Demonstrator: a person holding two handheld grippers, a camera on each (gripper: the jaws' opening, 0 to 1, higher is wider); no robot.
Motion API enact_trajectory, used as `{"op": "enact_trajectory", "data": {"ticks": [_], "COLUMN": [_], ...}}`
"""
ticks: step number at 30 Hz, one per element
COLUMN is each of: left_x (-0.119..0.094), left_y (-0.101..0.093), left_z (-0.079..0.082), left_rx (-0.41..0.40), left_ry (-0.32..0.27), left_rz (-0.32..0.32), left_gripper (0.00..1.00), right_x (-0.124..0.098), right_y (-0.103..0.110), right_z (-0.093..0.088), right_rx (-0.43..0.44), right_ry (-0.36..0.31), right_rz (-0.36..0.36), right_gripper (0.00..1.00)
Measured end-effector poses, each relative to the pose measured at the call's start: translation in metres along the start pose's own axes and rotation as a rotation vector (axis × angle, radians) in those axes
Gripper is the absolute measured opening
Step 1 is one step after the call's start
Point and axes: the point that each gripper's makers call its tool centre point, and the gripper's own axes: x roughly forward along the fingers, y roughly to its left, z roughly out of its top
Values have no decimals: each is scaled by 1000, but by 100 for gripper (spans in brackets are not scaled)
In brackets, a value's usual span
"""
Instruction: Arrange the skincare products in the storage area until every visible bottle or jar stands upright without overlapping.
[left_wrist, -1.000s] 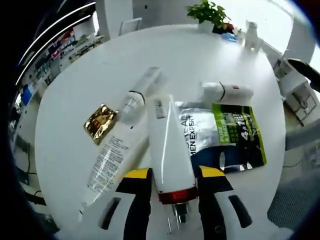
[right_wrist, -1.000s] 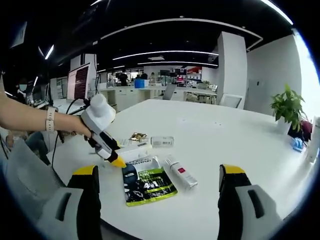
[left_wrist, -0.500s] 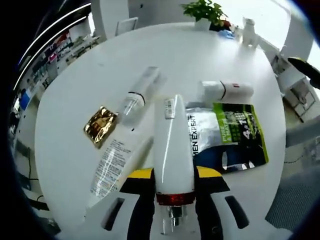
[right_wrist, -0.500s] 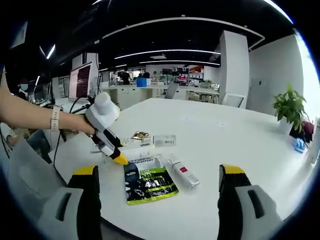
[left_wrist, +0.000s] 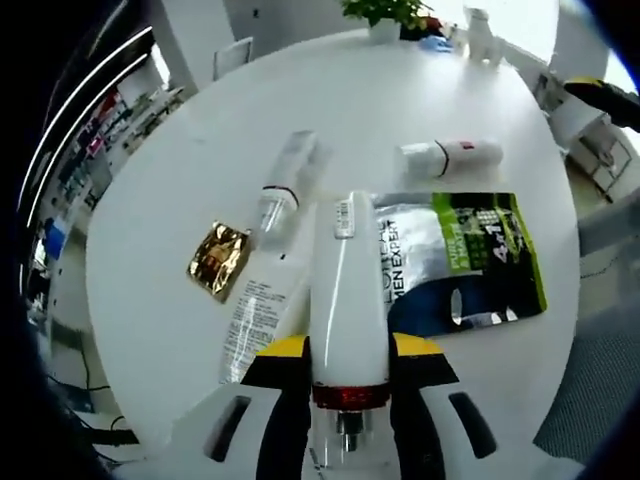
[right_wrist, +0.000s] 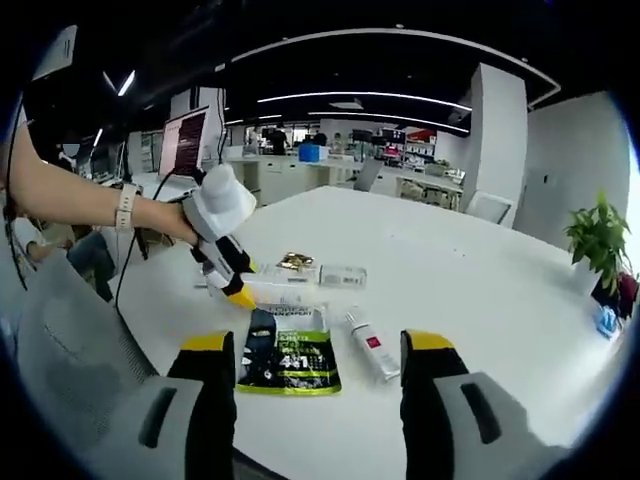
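Between the left tool's (left_wrist: 345, 375) closed jaws sits a white tube (left_wrist: 347, 290), lifted above the white surface (left_wrist: 180, 190) beside the green sachet (left_wrist: 470, 260). Best tip it cap-down onto bare surface. Right tool (right_wrist: 315, 390) hangs open, empty.

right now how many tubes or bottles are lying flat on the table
3: a clear bottle behind the gold packet, a red-labelled white bottle beyond the green pouch, and a printed tube beside the held tube in the left tongs.

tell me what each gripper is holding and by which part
The left gripper grips the white tube near its red-banded cap end. The right gripper is open, holding nothing.
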Motion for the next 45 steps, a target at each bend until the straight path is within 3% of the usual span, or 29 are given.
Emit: {"op": "enact_trajectory", "data": {"ticks": [3,8,16,21,32,40,43,45], "left_x": [-6,-18,-34,-45,-64,-76,-78,-79], "left_y": [4,10,15,16,21,20,18,18], "left_z": [-1,-3,-6,-7,-12,-19,-21,-23], "left_rx": [42,159,376,474,682,831,942,970], "left_ry": [0,5,29,49,104,127,125,127], "left_rz": [16,57,96,98,114,108,110,110], "left_gripper": [26,25,25,25,25,25,25,25], "right_x": [2,9,21,34,64,74,81,87], "right_y": [2,10,19,27,40,47,55,57], "right_z": [3,5,15,22,32,27,25,20], "right_rx": [-23,-14,-27,-48,-181,-193,-158,-158], "right_ry": [-11,4,7,-5,25,41,42,62], "right_rz": [6,76,174,234,331,377,432,453], "right_gripper": [61,56,39,44,43,43,42,42]}}
